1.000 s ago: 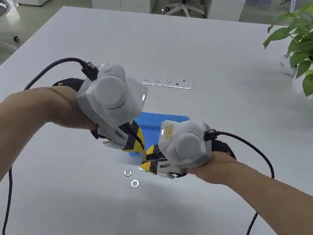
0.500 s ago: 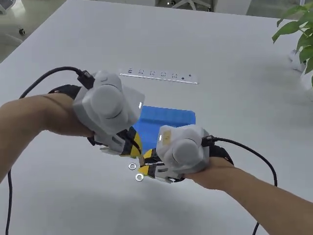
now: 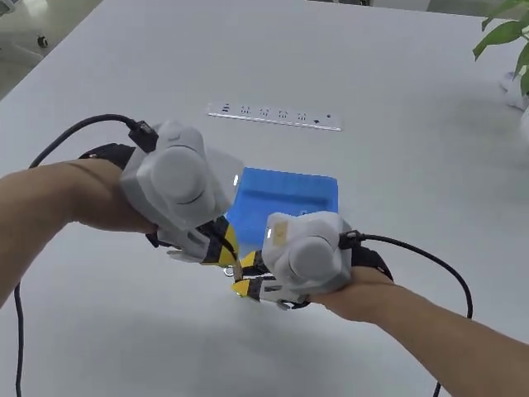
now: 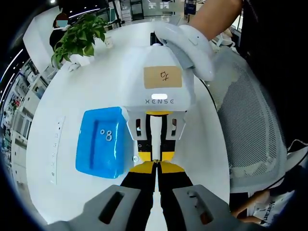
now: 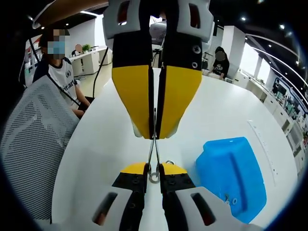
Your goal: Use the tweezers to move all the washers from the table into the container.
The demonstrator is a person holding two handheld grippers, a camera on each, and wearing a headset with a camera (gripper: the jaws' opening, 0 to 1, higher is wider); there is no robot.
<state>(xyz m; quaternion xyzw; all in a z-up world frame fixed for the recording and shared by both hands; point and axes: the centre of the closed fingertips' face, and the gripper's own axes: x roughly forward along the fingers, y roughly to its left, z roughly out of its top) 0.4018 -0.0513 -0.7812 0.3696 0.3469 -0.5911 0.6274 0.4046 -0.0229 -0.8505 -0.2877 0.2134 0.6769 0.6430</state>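
In the head view the two tools meet nose to nose low over the white table (image 3: 397,107). The left gripper (image 3: 232,252) comes in from the upper left and the right gripper (image 3: 246,286) from the lower right. The blue container (image 3: 289,194) sits just behind them, with a white power strip (image 3: 273,116) farther back. I cannot make out any writing from here.

In the left gripper view its own black jaws are drawn to a thin slit. The right gripper's white body faces the camera with "XENSE" printed on it. Above that is a tan sticker with one character I cannot read. The container lies just beside it, and two washers (image 4: 106,135) lie close together on its floor. A potted plant (image 4: 79,38) stands at the far edge of the table.

In the right gripper view the left gripper's yellow jaws come down from the top, pinched on the tweezers (image 5: 154,144). The tweezers' thin prongs reach down between the right gripper's own jaws, which close narrowly around them. A washer (image 5: 154,177) sits at the prong tips, between those jaws. Another washer (image 5: 169,162) lies on the table just beside them.
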